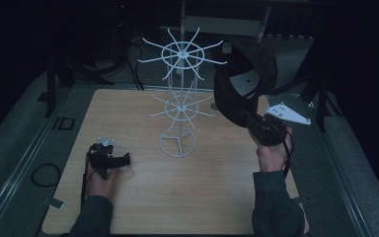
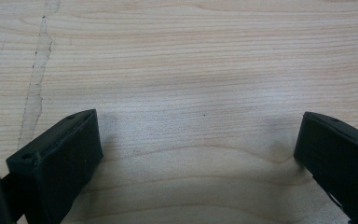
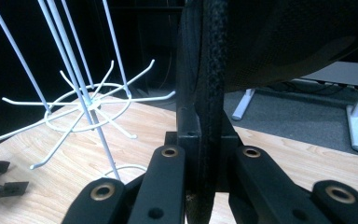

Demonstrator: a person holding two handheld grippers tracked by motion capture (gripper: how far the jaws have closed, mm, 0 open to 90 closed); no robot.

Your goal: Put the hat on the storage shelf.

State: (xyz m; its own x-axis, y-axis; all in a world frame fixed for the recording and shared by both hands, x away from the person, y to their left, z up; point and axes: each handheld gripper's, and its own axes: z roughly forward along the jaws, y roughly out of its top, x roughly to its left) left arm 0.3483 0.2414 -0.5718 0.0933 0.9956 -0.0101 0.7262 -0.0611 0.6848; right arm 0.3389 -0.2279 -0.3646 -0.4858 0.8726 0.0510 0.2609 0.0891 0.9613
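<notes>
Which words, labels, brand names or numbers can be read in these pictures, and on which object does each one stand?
None: no readable text stands on anything here.
Black cap, held up in the right gripper: plain dark fabric, no logo visible.
White wire rack: bare wire, no label.
Wooden table: only wood grain and a scratch.
Left gripper: black jaws, open, no marking.
</notes>
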